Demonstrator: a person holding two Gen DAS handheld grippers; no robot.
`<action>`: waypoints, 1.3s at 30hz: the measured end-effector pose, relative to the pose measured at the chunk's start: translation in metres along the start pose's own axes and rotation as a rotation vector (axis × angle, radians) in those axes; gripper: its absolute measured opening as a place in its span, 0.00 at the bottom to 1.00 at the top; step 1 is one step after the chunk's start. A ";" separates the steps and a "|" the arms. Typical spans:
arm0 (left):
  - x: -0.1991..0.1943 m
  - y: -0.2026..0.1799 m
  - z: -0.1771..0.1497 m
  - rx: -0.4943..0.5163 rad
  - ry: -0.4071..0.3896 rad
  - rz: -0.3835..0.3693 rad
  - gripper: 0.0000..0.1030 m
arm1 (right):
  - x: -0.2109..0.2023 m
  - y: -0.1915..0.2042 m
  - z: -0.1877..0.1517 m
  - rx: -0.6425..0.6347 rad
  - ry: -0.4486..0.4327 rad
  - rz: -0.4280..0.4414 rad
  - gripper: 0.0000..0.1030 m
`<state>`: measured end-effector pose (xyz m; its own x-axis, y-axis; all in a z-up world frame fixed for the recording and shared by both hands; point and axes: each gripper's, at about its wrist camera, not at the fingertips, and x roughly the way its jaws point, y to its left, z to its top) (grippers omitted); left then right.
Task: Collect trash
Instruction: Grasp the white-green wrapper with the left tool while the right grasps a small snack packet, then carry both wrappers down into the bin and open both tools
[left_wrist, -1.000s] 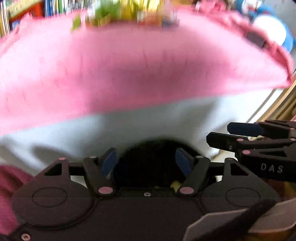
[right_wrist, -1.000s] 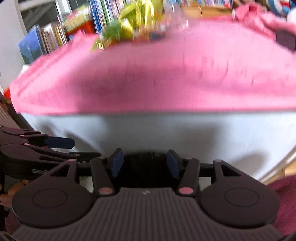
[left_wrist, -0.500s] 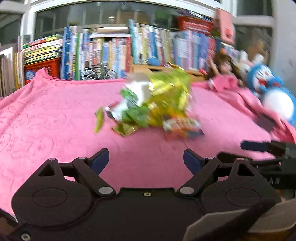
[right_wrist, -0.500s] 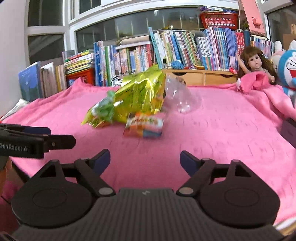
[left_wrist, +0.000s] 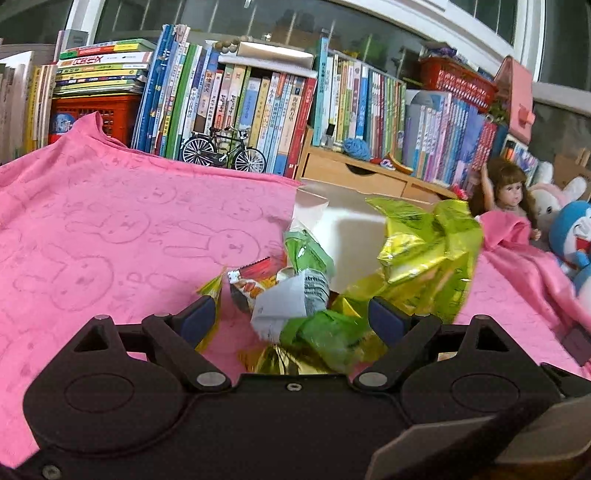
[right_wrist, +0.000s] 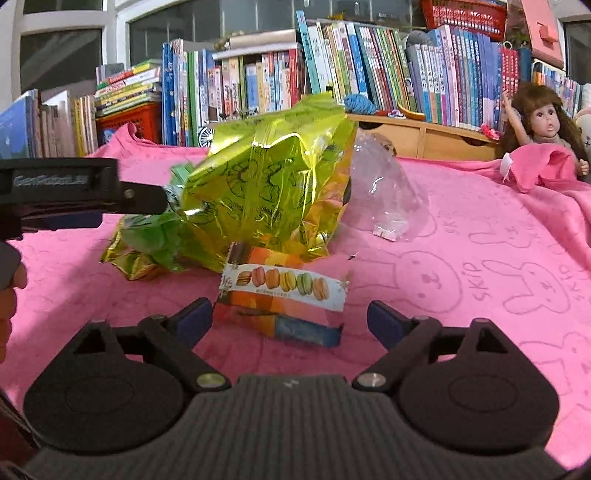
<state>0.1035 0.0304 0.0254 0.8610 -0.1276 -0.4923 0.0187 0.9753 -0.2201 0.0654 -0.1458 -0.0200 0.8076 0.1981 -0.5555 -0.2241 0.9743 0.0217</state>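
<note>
A heap of trash lies on the pink blanket (right_wrist: 480, 258). It holds a big yellow-green foil bag (right_wrist: 266, 192), a crumpled green wrapper (left_wrist: 325, 336), a macaron snack packet (right_wrist: 284, 291) and a clear plastic bag (right_wrist: 384, 195). My left gripper (left_wrist: 291, 319) is open, its blue-padded fingers either side of the green wrapper and a white paper scrap (left_wrist: 291, 299). My right gripper (right_wrist: 290, 317) is open, with the macaron packet between its fingertips. The left gripper's body (right_wrist: 70, 188) shows at the left of the right wrist view.
A wall of books (right_wrist: 332, 70) and a wooden drawer unit (right_wrist: 436, 136) stand behind the blanket. A model bicycle (left_wrist: 221, 151) sits at the back. A doll (right_wrist: 543, 122) and plush toys (left_wrist: 569, 236) lie at the right edge.
Both grippers rose from below the blanket's edge to above it, then moved forward to the trash heap, which now fills the space between their open fingers.
</note>
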 end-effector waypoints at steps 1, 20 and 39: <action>0.007 -0.002 0.001 0.003 0.005 0.011 0.86 | 0.002 0.001 0.001 -0.002 0.005 0.001 0.93; -0.014 -0.007 -0.012 0.028 0.031 -0.030 0.48 | -0.023 0.008 -0.005 -0.038 -0.022 0.016 0.30; -0.103 -0.026 -0.033 0.104 -0.043 -0.047 0.48 | -0.083 -0.006 -0.019 0.037 -0.101 0.062 0.13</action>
<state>-0.0026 0.0123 0.0547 0.8790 -0.1682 -0.4462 0.1106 0.9821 -0.1524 -0.0108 -0.1701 0.0107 0.8441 0.2661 -0.4655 -0.2567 0.9628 0.0848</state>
